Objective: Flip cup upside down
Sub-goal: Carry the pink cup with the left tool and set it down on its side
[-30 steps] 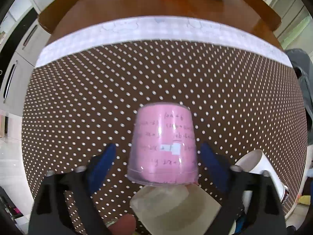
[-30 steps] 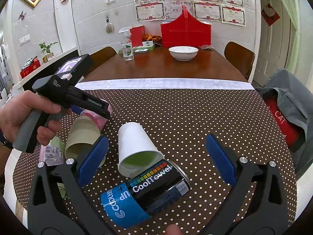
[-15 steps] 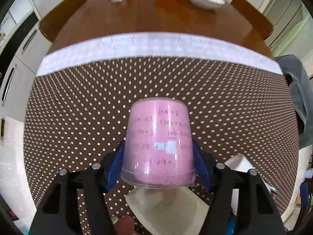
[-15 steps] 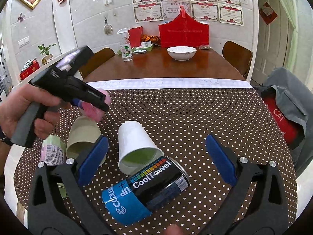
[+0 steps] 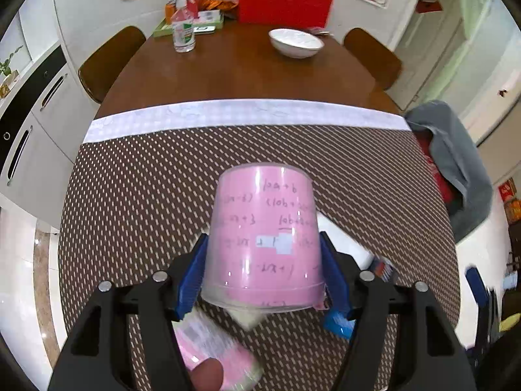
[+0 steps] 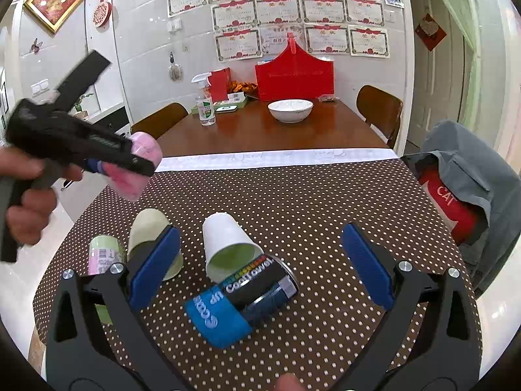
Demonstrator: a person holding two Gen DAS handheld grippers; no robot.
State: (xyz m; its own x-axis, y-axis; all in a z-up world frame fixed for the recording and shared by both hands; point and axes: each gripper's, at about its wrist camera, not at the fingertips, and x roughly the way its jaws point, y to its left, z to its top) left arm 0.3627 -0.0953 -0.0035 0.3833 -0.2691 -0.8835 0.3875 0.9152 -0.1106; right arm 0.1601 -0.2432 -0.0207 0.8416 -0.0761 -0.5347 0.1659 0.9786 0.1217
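1. Ahead of my tool, a wooden table [image 6: 260, 130] reaches a white tiled wall [image 6: 146, 49].
2. Framed certificates [image 6: 299, 29] hang there.
3. Brown chairs [image 6: 379, 106] flank it.
4. A door [image 6: 436, 75] stands far right.

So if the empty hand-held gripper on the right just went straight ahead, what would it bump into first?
Probably the CoolTowel can lying on its side between the right hand-held gripper's open jaws, with the white paper cup just behind it. Depth is hard to judge here.

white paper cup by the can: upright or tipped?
Tipped. The white paper cup lies on its side on the dotted tablecloth, green inside facing the camera, rim against the CoolTowel can.
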